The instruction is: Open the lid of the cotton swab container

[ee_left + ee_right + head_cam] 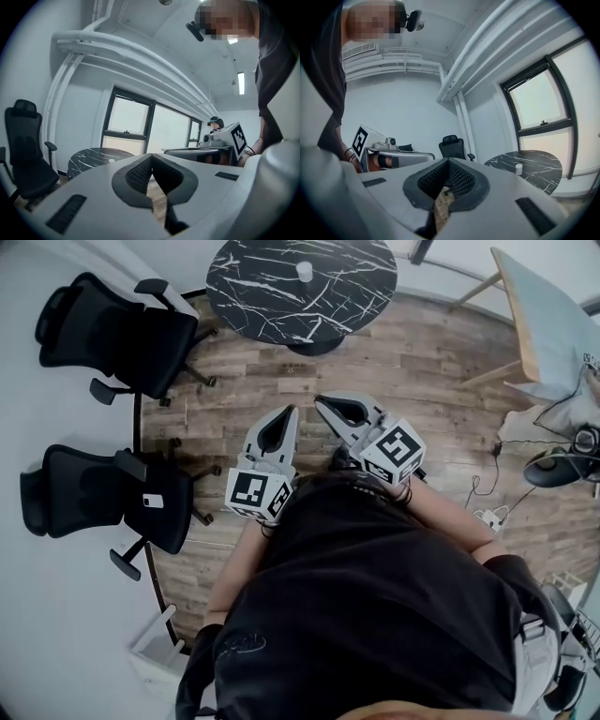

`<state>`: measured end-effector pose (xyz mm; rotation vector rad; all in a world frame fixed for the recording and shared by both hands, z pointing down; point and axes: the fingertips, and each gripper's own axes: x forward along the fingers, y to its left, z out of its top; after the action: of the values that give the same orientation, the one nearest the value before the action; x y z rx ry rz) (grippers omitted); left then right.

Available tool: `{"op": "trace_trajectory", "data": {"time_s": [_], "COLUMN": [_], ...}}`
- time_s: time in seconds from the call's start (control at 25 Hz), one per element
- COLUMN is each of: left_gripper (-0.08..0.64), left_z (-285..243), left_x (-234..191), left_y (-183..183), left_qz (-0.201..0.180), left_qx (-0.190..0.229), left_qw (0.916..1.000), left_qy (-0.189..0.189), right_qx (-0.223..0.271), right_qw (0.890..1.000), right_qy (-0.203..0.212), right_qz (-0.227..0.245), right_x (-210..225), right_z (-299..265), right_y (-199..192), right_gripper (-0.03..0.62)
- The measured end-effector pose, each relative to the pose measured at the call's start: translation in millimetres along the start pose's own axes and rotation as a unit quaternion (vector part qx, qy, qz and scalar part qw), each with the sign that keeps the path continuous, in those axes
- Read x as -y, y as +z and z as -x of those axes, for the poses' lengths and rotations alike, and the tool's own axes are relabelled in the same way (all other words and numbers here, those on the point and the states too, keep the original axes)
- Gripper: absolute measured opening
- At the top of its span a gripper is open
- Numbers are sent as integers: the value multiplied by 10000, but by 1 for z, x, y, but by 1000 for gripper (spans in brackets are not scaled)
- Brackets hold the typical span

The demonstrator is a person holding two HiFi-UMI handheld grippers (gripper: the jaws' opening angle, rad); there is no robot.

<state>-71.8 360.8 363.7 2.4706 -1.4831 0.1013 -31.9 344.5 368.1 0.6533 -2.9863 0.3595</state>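
Marble table [262, 298] with tiny, indistinct container [305, 271]

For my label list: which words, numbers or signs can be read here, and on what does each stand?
No words or numbers are readable.
cube on left claw: black square marker, no letters.
cube on right claw: same.
white tag on chair: too small.
print on shirt: too blurred.
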Motion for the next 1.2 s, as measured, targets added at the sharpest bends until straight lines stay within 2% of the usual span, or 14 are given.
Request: {"op": "trace_trajectory", "data": {"time_s": [0.32,0.84,1.0,1.2], "left_gripper": [14,14,14,14], "left_z": [-33,-96,-111,-138], "left_x": [13,18,11,-4], "left_y": [5,7,3,15], "left_qz": [-48,-28,-15,-69], "left_qx": [-17,-97,-181,-198], "left_qw": [9996,9956,9942,9930], "left_qy": [-289,-927,-1059,-1161], "right_qx": [49,-58,-89,-27], "right_qw": [9998,9961,9953,9931], "right_qy": [-216,-882,-967,-1173], "right_qz": [31,69,25,12], "right_x": [26,80,94,121], "right_z": [15,27,22,14], "right_y": [4,3,0,10], "right_gripper": [23,23,23,23]}}
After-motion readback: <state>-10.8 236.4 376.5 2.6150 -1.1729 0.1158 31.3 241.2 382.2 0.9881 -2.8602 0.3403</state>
